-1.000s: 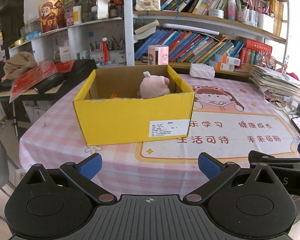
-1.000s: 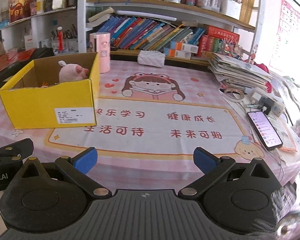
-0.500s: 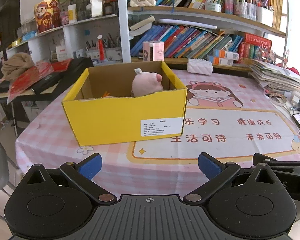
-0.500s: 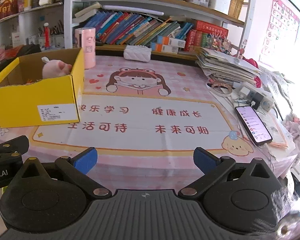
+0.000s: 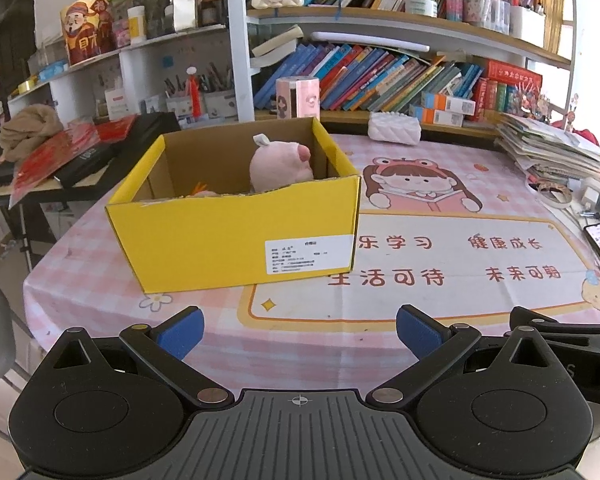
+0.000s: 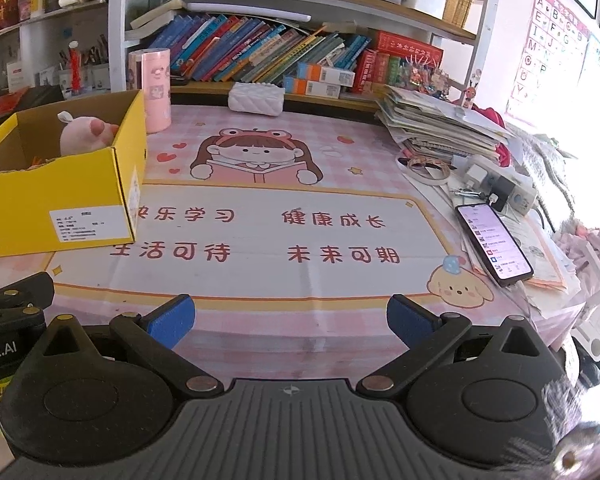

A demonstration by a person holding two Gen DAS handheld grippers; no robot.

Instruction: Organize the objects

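Note:
A yellow cardboard box (image 5: pixel 236 236) stands on the pink checked tablecloth, its top open. Inside it sits a pink plush pig (image 5: pixel 281 168), with something orange partly hidden beside it. The right wrist view shows the same box (image 6: pixel 60 200) at the left with the pig (image 6: pixel 85 138) in it. My left gripper (image 5: pixel 298 330) hangs open at the table's near edge, in front of the box, holding nothing. My right gripper (image 6: pixel 290 320) is open too, over the near edge of the printed mat (image 6: pixel 284 236), with nothing between its fingers.
A pink cylindrical canister (image 6: pixel 153 90) and a white quilted pouch (image 6: pixel 256 98) stand at the table's back. A stack of papers (image 6: pixel 440 124), tape rolls, chargers and a lit phone (image 6: pixel 494 244) crowd the right side. Bookshelves rise behind.
Both grippers have drawn back from the table and shifted slightly; the box and pig sit a little farther off in view. Jaws stay open.

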